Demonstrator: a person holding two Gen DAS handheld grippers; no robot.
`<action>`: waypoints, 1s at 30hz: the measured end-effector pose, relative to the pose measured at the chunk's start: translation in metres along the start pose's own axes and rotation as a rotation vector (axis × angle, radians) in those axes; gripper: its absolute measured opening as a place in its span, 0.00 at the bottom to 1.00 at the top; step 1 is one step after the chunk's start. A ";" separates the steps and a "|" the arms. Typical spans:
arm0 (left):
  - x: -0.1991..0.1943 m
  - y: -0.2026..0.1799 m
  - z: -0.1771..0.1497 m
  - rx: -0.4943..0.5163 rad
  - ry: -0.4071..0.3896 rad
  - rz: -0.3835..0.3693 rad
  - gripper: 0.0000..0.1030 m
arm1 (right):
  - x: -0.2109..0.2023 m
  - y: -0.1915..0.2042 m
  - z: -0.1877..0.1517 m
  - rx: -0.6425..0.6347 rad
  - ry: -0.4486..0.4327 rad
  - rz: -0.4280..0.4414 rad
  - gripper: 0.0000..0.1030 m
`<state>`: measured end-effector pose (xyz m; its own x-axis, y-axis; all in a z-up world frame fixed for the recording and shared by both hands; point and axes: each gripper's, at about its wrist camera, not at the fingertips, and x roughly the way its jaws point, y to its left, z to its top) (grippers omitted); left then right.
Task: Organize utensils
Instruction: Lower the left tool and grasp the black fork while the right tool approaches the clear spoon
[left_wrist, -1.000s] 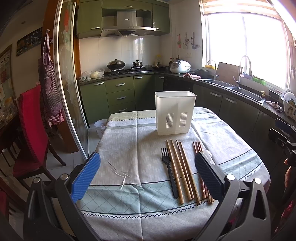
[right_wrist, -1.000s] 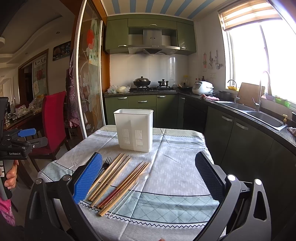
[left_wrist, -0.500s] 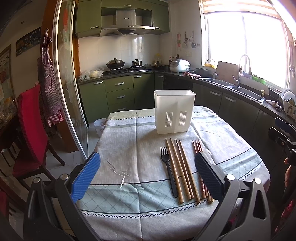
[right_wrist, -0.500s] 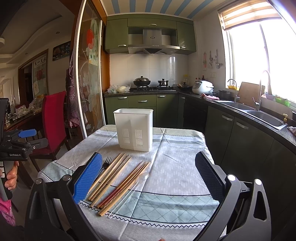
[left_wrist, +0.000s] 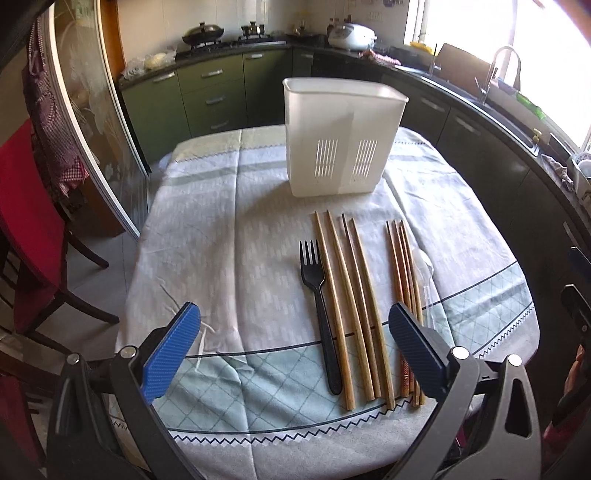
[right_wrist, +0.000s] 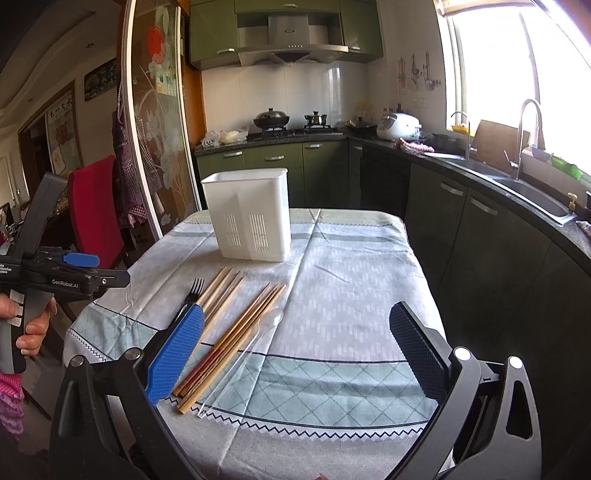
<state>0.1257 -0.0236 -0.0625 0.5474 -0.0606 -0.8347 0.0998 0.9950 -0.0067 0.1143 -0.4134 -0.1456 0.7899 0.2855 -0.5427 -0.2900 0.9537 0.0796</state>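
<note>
Both spread wide and empty, left gripper (left_wrist: 295, 345) and right gripper (right_wrist: 297, 352) over near-edge fork (left_wrist: 320, 314) and touching chopsticks (left_wrist: 349, 306), white caddy (left_wrist: 341, 138) beyond: likely to pinch neighbours or roll sticks off.

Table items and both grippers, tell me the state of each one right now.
Utensil holder: upright, nothing seen inside.
Black fork: flat on the tablecloth.
Light chopsticks: flat, beside the fork.
Dark chopsticks: flat, bunched.
Clear spoon: flat, outermost.
Left gripper: open, empty.
Right gripper: open, empty.
</note>
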 end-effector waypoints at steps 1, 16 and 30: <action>0.009 -0.001 0.006 0.004 0.036 -0.008 0.95 | 0.008 -0.005 0.001 0.015 0.031 0.013 0.96; 0.100 -0.008 0.035 -0.107 0.446 -0.088 0.71 | 0.083 -0.039 0.015 0.103 0.323 0.062 0.96; 0.123 0.002 0.041 -0.109 0.499 -0.026 0.37 | 0.091 -0.036 0.027 0.090 0.338 0.080 0.77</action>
<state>0.2274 -0.0327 -0.1425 0.0802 -0.0662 -0.9946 0.0058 0.9978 -0.0660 0.2109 -0.4193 -0.1753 0.5391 0.3263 -0.7764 -0.2825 0.9385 0.1983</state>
